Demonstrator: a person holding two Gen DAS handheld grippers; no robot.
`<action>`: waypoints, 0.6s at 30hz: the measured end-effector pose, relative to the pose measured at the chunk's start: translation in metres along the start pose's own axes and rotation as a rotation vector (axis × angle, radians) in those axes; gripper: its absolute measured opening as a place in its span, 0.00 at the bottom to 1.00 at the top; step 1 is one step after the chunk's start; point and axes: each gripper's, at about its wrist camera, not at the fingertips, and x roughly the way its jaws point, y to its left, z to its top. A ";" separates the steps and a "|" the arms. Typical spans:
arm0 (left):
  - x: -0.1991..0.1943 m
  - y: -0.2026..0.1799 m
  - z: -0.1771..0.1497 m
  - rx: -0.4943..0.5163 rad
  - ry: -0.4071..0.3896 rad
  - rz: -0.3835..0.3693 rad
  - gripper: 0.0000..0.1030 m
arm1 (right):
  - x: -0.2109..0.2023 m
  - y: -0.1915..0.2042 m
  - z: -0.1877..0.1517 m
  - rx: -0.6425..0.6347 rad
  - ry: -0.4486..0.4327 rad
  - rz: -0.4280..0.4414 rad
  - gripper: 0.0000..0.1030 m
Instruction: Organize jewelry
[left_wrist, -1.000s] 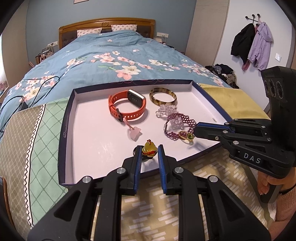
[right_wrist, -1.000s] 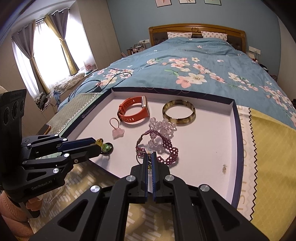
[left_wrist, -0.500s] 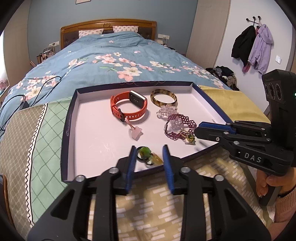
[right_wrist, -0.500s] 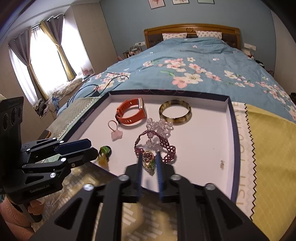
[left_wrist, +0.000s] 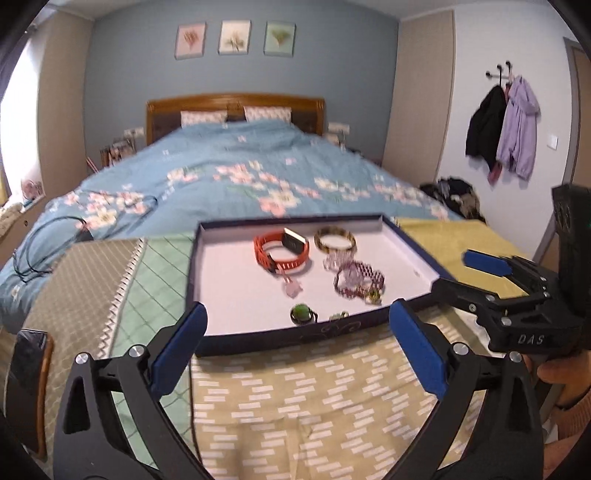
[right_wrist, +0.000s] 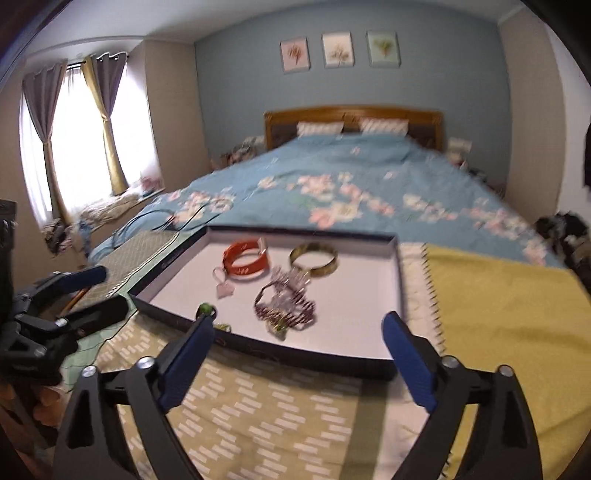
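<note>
Now both our grippers have backed off from the tray (left_wrist: 413, 242), left gripper (left_wrist: 297, 328) and right gripper (right_wrist: 297, 341) alike, jaws opening wide with nothing between them. We judge both drops done. Purple bracelet (right_wrist: 286, 304) lies inside the tray, ahead of the right jaws; green charm (left_wrist: 303, 313) by the near rim, ahead of the left.

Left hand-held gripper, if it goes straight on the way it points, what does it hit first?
Probably the near wall of the tray, which sits just ahead of the left hand-held gripper, whose jaws are opening with nothing between them. Over that wall, the green bead charm comes next. Depth is unclear.
</note>
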 end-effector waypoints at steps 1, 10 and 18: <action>-0.008 -0.001 0.000 -0.002 -0.030 0.013 0.94 | -0.007 0.001 -0.001 0.000 -0.030 -0.013 0.93; -0.055 -0.009 -0.004 -0.023 -0.190 0.072 0.94 | -0.046 0.007 -0.010 -0.012 -0.191 -0.071 0.93; -0.078 -0.016 -0.008 -0.025 -0.250 0.131 0.94 | -0.052 0.007 -0.015 0.005 -0.207 -0.097 0.93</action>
